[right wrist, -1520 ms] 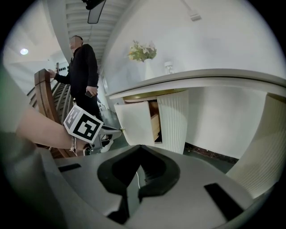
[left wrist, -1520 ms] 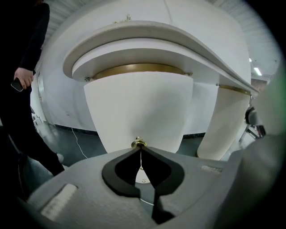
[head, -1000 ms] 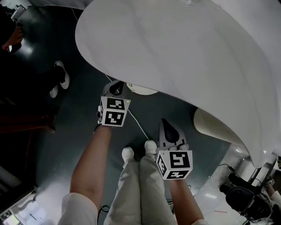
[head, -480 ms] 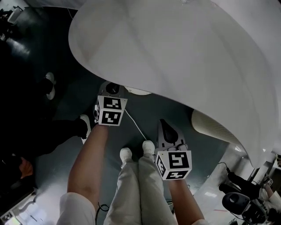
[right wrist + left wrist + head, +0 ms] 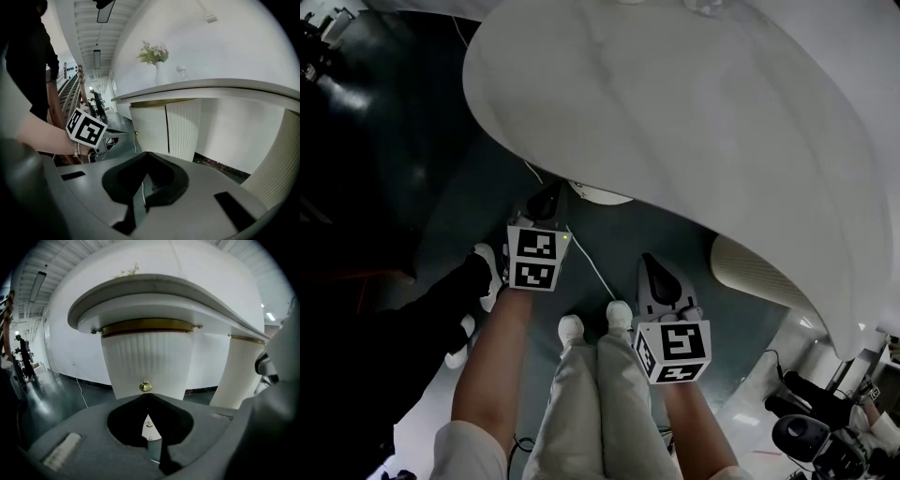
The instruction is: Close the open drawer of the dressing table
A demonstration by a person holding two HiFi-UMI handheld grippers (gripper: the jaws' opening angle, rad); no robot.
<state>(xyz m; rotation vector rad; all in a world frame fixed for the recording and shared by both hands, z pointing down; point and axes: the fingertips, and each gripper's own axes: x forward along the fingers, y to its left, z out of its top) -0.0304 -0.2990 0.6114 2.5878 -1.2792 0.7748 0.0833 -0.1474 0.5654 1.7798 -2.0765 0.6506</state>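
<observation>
The white dressing table top (image 5: 694, 122) curves over both grippers. Under it stands a fluted white pedestal with a brass band (image 5: 147, 326); its curved drawer front (image 5: 146, 362) carries a small brass knob (image 5: 145, 386). My left gripper (image 5: 147, 397) is shut and empty, its tips just below and short of the knob. In the head view the left gripper (image 5: 548, 200) points at the pedestal's rim (image 5: 602, 194). In the right gripper view the drawer front (image 5: 147, 129) stands out a little from the fluted body. My right gripper (image 5: 147, 153) is shut, empty, and hangs further back (image 5: 660, 272).
A second fluted pedestal (image 5: 759, 272) stands to the right under the table. A white cable (image 5: 591, 262) runs over the dark floor by my shoes (image 5: 595, 323). A person in dark clothes (image 5: 441, 309) stands at left. A vase of flowers (image 5: 153, 58) sits on the tabletop.
My left gripper has dropped slightly lower in the head view, still aimed at the pedestal. The person in dark clothes has stepped closer on the left. The right gripper has stayed put.
</observation>
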